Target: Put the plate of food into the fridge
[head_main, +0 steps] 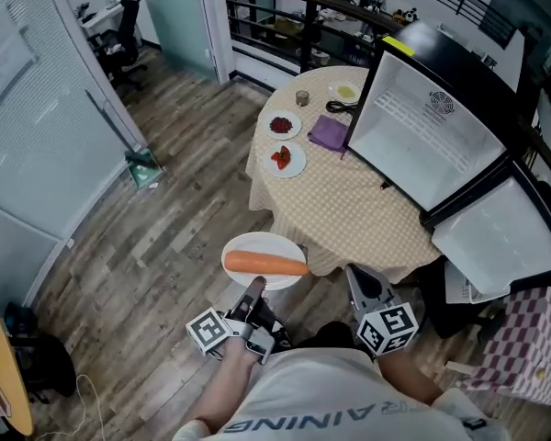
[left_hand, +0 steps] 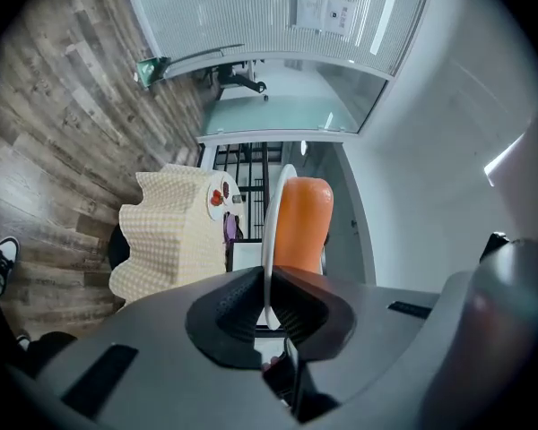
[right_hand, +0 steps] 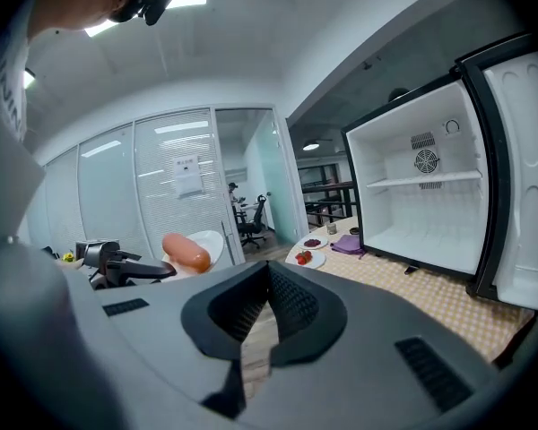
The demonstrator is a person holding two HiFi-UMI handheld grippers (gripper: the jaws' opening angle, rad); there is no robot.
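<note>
**Wooden floor lies between the plate and the fridge**

Left gripper (head_main: 254,290) is clenched on the white plate (head_main: 257,244) by its near rim, short of the table (head_main: 349,211) and the open fridge (head_main: 421,129). The plate should be kept level, or the orange food (head_main: 264,264) may roll. Right gripper (head_main: 361,279) is closed and empty. Whether the food is a sausage or a carrot, I cannot tell.

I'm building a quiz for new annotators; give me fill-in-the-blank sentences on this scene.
The left claw pinches the white plate by its ___.
The food on it is ___ in colour.
The fridge stands with its door ___.
The right claw holds ___.
Missing words: rim; orange; open; nothing.
</note>
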